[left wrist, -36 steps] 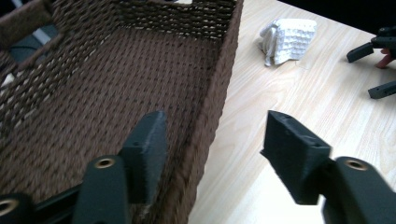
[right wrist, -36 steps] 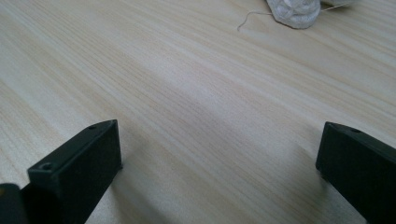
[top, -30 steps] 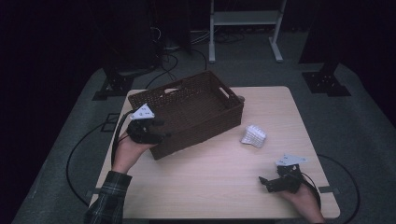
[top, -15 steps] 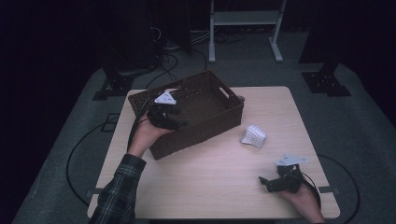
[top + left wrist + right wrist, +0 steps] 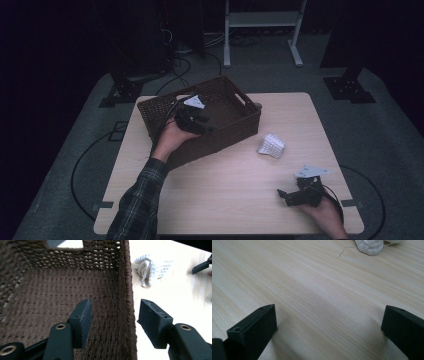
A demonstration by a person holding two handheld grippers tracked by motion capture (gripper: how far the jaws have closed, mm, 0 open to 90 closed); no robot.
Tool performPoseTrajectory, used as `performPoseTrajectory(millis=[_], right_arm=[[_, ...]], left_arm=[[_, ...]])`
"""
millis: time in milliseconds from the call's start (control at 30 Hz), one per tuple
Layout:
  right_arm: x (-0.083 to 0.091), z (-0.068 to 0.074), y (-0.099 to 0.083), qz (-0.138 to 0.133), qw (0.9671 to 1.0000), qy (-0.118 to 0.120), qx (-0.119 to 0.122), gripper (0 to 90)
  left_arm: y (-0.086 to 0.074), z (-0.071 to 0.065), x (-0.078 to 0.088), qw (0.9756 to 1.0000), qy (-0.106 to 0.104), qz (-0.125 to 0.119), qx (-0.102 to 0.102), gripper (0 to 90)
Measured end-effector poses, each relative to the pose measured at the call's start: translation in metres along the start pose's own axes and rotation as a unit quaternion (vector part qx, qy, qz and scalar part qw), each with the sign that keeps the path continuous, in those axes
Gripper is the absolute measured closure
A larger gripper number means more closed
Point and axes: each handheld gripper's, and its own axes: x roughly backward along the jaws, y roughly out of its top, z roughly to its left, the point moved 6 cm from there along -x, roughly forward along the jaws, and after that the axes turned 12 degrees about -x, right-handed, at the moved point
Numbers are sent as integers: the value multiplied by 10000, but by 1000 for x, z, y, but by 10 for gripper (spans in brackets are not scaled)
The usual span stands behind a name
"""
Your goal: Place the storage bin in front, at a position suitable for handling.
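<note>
A: From the high view, the left gripper (image 5: 207, 126) sits over the near long wall of the wicker basket (image 5: 235, 125). The white cloth (image 5: 271, 146) lies on the table (image 5: 220, 185) just right of the basket.

B: Left gripper view: jaws straddle the basket's wall, one inside, one outside, closing in, not yet pressing.

A: Right gripper view: the right gripper (image 5: 329, 327) gapes wide over bare wood, well clear of the basket, cloth beyond.

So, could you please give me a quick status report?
Left gripper straddling basket wall, jaws closing, not gripping. Right gripper open, over the table. White cloth beside basket.
</note>
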Motion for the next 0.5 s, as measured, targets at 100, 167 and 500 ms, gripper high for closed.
performPoseTrajectory(millis=[100,167,500], right_arm=[[0,0,0,0,10000,0,0,0],[0,0,0,1,10000,0,0,0],[0,0,0,1,10000,0,0,0]], left_arm=[[2,-1,-8,9999,-98,19,-9,469],[3,-2,-12,9999,-134,75,-78,501],[9,-11,-16,9993,-248,247,-148,706]])
